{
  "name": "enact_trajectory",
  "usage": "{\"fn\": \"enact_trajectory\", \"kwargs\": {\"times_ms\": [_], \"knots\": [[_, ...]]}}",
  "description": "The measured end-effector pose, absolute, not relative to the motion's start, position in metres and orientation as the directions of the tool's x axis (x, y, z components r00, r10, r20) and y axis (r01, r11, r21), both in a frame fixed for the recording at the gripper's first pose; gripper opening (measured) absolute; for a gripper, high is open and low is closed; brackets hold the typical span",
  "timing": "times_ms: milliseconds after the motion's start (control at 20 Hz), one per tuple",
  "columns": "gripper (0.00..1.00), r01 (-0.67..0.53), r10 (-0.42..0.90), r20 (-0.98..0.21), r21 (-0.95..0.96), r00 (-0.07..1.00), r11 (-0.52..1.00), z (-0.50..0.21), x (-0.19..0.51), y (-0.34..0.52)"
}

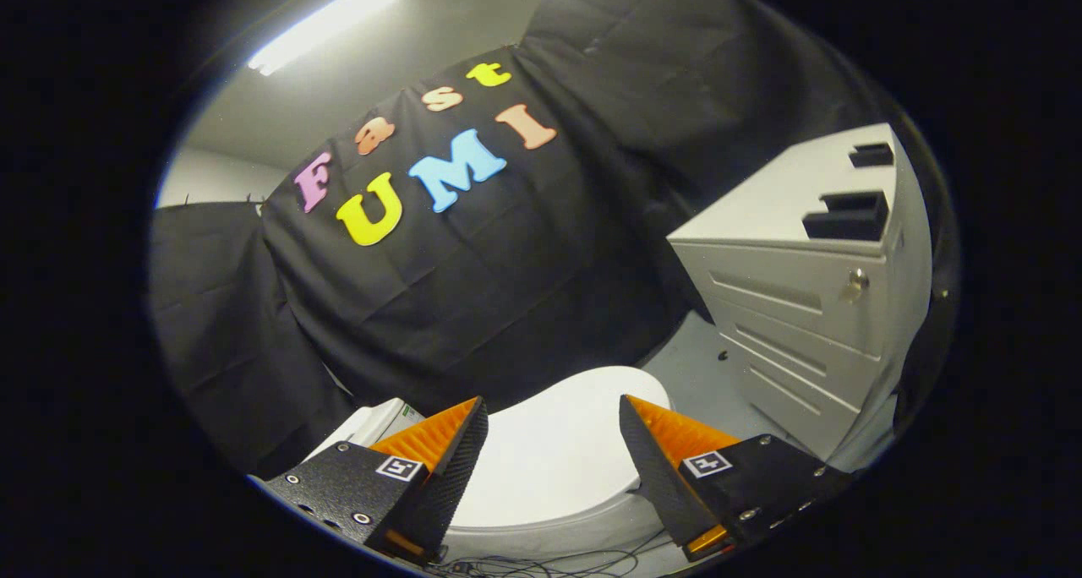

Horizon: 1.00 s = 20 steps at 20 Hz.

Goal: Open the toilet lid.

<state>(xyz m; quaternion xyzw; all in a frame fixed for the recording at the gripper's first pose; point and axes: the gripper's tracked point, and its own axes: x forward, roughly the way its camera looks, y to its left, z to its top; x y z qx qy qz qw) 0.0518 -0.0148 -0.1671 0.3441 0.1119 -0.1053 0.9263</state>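
A white toilet stands low ahead of me, its lid (558,451) lying flat and closed over the bowl. The lid's smooth top shows between and just beyond my two fingers. My gripper (554,413) hangs above the lid, tilted, with its fingers spread wide apart and nothing between them. The toilet's tank (380,422) shows past the left finger, against the black cloth wall. I cannot tell whether the fingers touch the lid.
A white drawer cabinet (811,308) with a lock and two dark blocks on top stands to the right of the toilet on the pale floor (702,367). Black cloth hangs behind and to the left. Thin cables (541,565) lie below the toilet's front.
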Motion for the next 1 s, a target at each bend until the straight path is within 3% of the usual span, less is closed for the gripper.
{"fn": "enact_trajectory", "kwargs": {"times_ms": [300, 500, 700, 900, 1000], "knots": [[0.94, 0.452, -0.149, -0.447, 0.712, 0.882, 0.537, -0.269, 0.036, -0.031], [0.91, 0.451, -0.118, -0.440, 0.816, 0.890, 0.360, -0.291, 0.034, -0.029], [0.73, 0.511, -0.211, -0.467, 0.809, 0.859, 0.291, -0.308, 0.027, -0.052], [0.68, 0.503, -0.105, -0.494, 0.823, 0.863, 0.264, -0.320, 0.034, -0.025], [0.56, 0.524, -0.085, -0.521, 0.812, 0.849, 0.257, -0.332, 0.041, -0.019]]}}
